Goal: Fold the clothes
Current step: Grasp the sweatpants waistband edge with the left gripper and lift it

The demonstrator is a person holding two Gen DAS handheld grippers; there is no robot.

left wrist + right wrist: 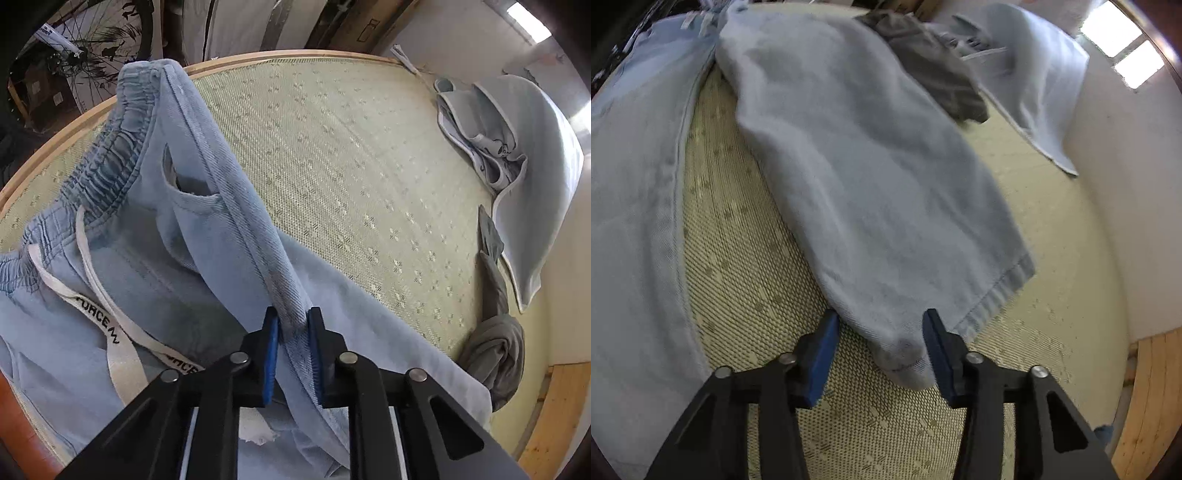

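The left gripper (291,321) pinches a raised side-seam fold of the light blue trousers (155,236), whose elastic waistband and white drawstring (110,314) lie toward ten o'clock on the woven mat (351,155). The right gripper (881,325) has its jaws spread around a trouser leg's hem corner (905,354), the blue pads not pressing it. A grey garment (495,354) lies at three o'clock.
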